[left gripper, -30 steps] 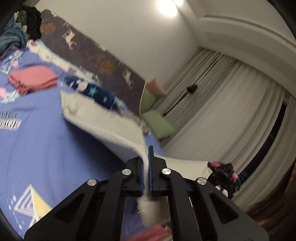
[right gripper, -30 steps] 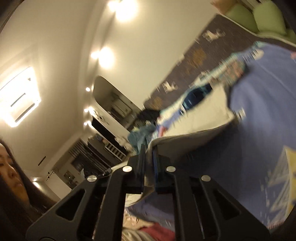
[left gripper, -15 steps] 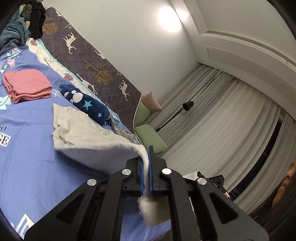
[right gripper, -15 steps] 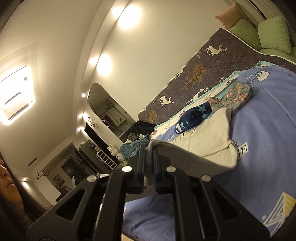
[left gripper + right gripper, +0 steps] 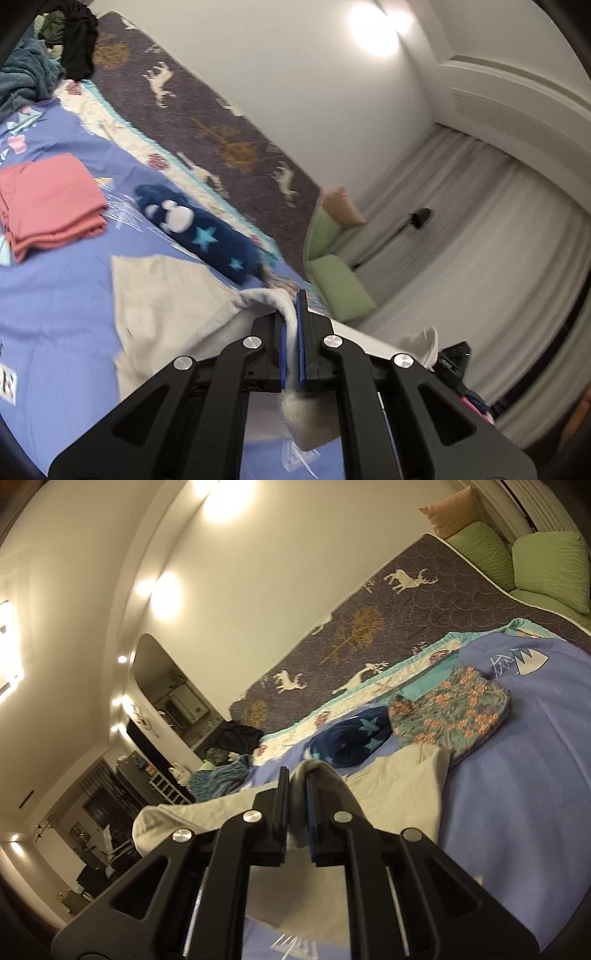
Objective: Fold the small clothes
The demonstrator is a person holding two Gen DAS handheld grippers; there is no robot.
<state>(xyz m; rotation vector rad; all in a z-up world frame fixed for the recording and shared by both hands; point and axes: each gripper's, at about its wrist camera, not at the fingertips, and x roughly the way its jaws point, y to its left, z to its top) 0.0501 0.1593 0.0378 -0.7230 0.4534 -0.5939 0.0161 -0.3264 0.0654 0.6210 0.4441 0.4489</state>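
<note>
A small cream-white garment (image 5: pixel 162 302) lies partly spread on the blue bedspread (image 5: pixel 55 295). My left gripper (image 5: pixel 291 321) is shut on one edge of it and holds that edge lifted. In the right wrist view the same garment (image 5: pixel 399 794) stretches over the bedspread (image 5: pixel 517 775), and my right gripper (image 5: pixel 297 794) is shut on another edge of it, also raised. The cloth hangs between both grippers and its far part rests on the bed.
A folded pink garment (image 5: pixel 48 203) and a rolled navy star-print garment (image 5: pixel 199 229) lie beyond the cream one. A folded floral garment (image 5: pixel 454 712) sits by the navy roll (image 5: pixel 351 742). A clothes pile (image 5: pixel 33 70) is at the bed's far end; green pillows (image 5: pixel 332 280) lie at the other.
Both grippers have carried the held edges forward and down over the bed. More of the cream garment now lies flat on the bedspread, closer to the navy roll.
</note>
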